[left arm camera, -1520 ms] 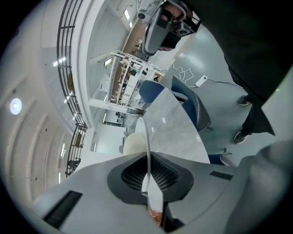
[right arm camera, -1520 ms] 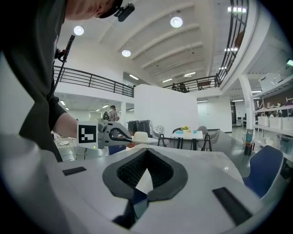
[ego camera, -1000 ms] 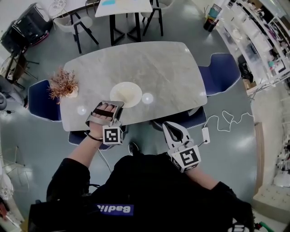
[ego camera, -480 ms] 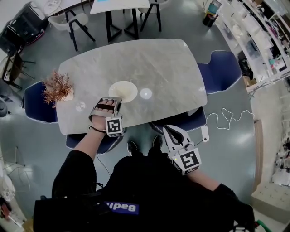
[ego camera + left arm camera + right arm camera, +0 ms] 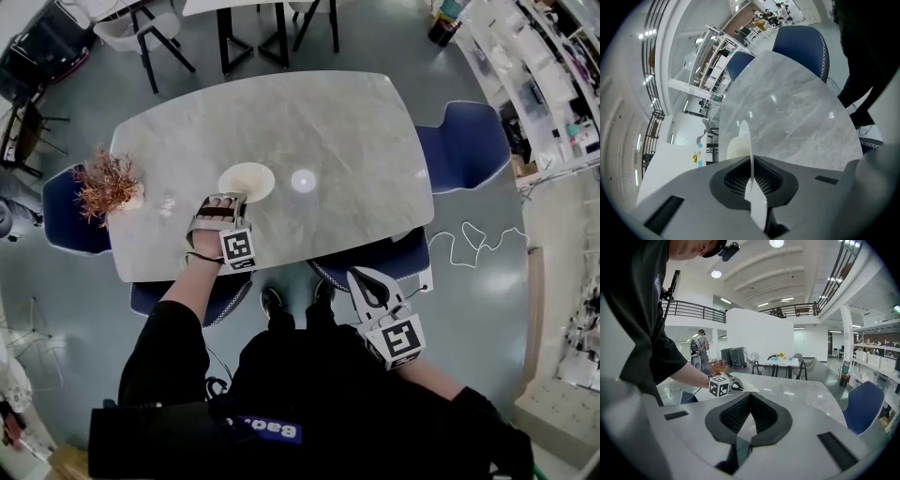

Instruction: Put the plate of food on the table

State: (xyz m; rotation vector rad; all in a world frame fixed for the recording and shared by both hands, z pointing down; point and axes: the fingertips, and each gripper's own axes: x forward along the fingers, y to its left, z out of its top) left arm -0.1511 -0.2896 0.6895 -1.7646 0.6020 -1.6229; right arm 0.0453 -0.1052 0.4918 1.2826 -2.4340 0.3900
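A round, cream-coloured plate (image 5: 247, 180) sits flat at the near left part of the grey, marble-patterned table (image 5: 347, 141), its near rim pinched between the closed jaws of the left gripper (image 5: 219, 201). A pale mound of food (image 5: 736, 148) rises from the plate's middle. Whether the plate rests fully on the tabletop cannot be told.

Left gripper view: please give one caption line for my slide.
Left gripper shut on the plate rim, marble table beyond.
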